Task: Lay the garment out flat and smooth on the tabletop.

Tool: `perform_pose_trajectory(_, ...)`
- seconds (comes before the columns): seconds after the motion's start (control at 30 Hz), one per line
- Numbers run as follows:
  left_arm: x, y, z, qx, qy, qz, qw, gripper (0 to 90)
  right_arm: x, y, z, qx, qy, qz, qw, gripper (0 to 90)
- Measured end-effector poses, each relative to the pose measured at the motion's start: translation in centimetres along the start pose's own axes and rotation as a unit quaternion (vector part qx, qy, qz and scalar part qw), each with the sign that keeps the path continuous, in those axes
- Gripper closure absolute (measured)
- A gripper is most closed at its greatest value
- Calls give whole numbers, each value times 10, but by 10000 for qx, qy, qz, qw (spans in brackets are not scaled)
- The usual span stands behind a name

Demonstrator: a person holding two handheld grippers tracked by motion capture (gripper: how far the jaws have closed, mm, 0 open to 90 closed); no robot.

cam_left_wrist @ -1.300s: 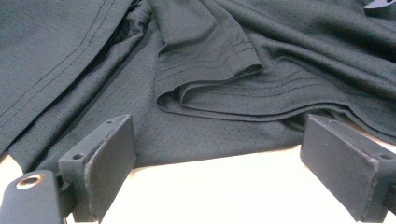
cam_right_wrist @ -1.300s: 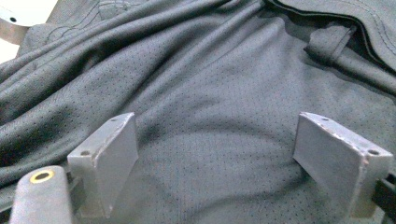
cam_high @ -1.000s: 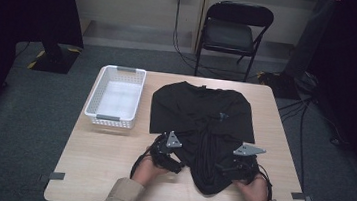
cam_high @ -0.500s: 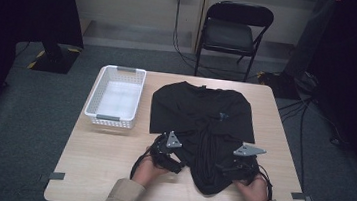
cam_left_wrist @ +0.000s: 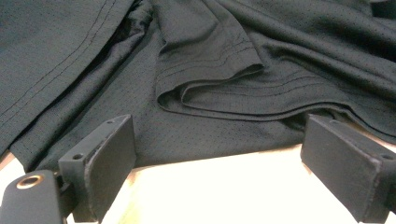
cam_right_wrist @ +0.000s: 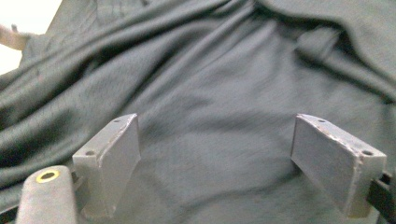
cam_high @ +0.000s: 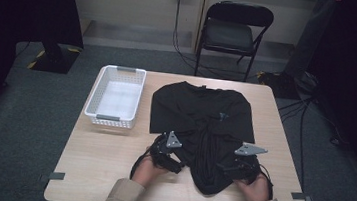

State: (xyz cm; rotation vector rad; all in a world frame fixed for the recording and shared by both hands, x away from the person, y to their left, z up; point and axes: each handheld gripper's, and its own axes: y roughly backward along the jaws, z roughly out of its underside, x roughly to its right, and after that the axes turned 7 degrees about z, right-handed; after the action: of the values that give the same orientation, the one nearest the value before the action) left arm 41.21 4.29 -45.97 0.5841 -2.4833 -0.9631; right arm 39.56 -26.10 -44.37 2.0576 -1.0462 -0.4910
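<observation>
I have both grippers, left (cam_high: 172,161) and right (cam_high: 236,170), jaws apart and gripping nothing, at the bunched lower edge of the shirt (cam_high: 200,114) in the frame's centre, so folding looks barely begun and the basket (cam_high: 97,101) upper left waits empty.

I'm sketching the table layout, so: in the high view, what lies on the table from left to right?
White basket → left gripper → black shirt → right gripper. The basket stands apart from the shirt; both grippers sit at the shirt's bunched near edge, one on each side.
</observation>
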Motion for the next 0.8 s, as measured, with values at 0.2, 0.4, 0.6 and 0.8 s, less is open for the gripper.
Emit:
perform_pose_trajectory(0.2, 0, 0, 0, 1, -3, -4, 10000, 99, 35, 18, -13, 278, -98, 513, 9982, 236)
perform_pose_trajectory(0.4, 0, 0, 0, 2, 5, -4, 10000, 100, 85, 26, -8, 351, -748, 1173, 9897, 343)
perform_pose_trajectory(0.6, 0, 0, 0, 1, 0, -3, 10000, 99, 108, 12, -7, 128, -941, 1383, 9858, 448)
perform_pose_trajectory(0.8, 0, 0, 0, 0, 5, -6, 10000, 100, 110, -8, -10, -149, -920, 1511, 9841, 528)
